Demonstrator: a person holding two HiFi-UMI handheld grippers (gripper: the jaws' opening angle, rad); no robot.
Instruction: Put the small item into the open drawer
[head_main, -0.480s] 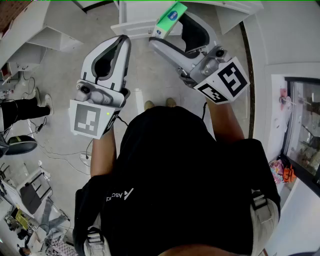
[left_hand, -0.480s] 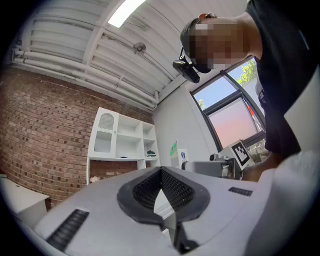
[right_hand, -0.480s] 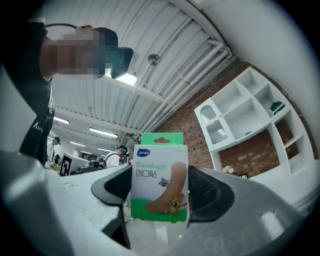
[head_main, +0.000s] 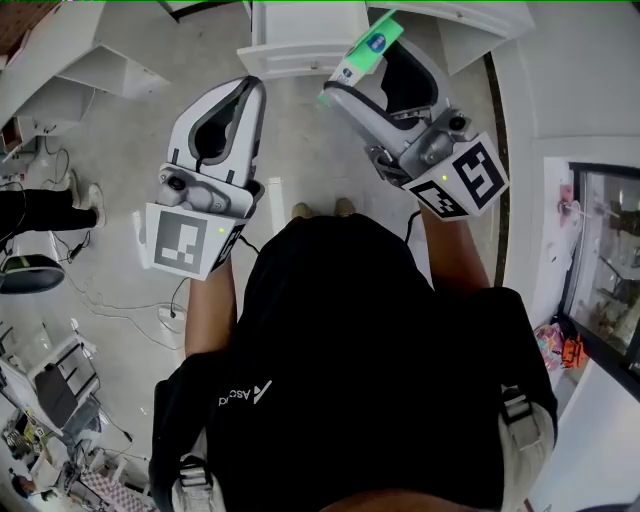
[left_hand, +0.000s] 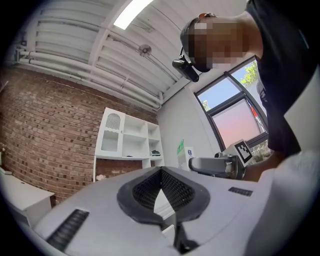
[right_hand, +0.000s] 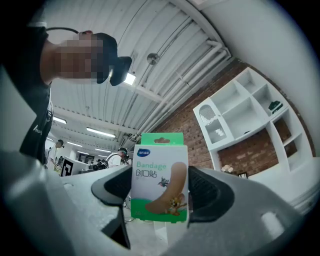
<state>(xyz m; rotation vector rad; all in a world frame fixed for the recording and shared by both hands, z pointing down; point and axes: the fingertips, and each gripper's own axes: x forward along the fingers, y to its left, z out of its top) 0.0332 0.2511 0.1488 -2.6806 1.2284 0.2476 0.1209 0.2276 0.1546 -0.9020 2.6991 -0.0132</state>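
A green and white bandage box (head_main: 364, 50) stands upright between the pads of my right gripper (head_main: 372, 72), which is shut on its two sides. In the right gripper view the box (right_hand: 159, 172) fills the gap of that gripper (right_hand: 160, 192) and shows a plaster drawing. It hangs in the air just in front of a white drawer unit (head_main: 298, 42) at the top of the head view; its inside is hidden. To the left, my left gripper (head_main: 250, 92) is held up with nothing in it. Its view shows the left gripper (left_hand: 161, 174) with pads meeting at the tip.
A white shelf unit (left_hand: 127, 137) stands against a brick wall. More white furniture (head_main: 70, 70) lies at the upper left, a white counter (head_main: 570, 90) at the right. Cables and equipment (head_main: 60, 370) litter the floor at left. People (right_hand: 120, 156) stand far behind.
My right gripper, with the bandage box in it, has shifted a little to the right and towards the white unit. The left gripper has barely moved.
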